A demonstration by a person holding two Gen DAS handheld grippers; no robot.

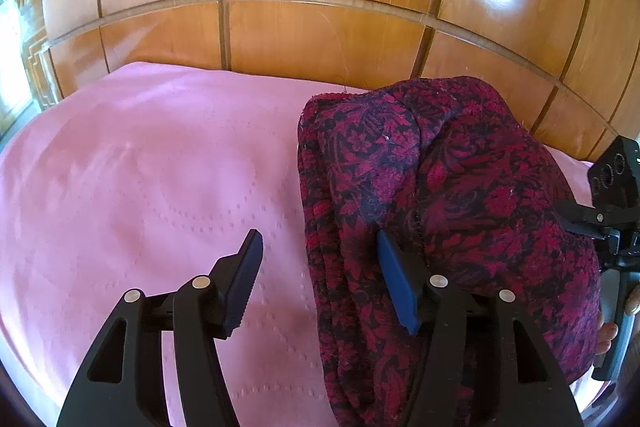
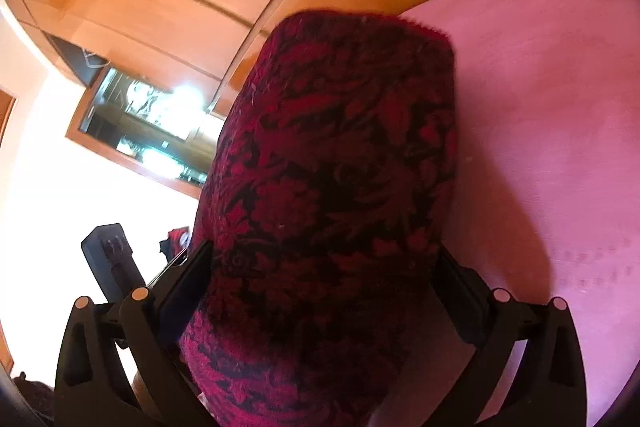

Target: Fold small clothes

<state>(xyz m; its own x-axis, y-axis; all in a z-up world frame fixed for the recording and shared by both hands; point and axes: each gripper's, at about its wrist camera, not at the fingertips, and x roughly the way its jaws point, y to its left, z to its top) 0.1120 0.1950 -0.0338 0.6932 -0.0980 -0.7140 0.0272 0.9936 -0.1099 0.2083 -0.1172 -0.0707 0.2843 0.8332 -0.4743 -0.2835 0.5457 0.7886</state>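
A folded red-and-black floral garment lies in a thick bundle on the pink bed cover. My left gripper is open; its left finger is over the pink cover and its right finger rests against the garment's left side. In the right wrist view the garment fills the space between the wide-set fingers of my right gripper, which straddles the bundle with the jaws open. The right gripper's body also shows at the right edge of the left wrist view.
A glossy wooden panelled headboard rises behind the bed. In the right wrist view a wood-framed glass cabinet stands on the left by a bright wall. The pink cover stretches to the right.
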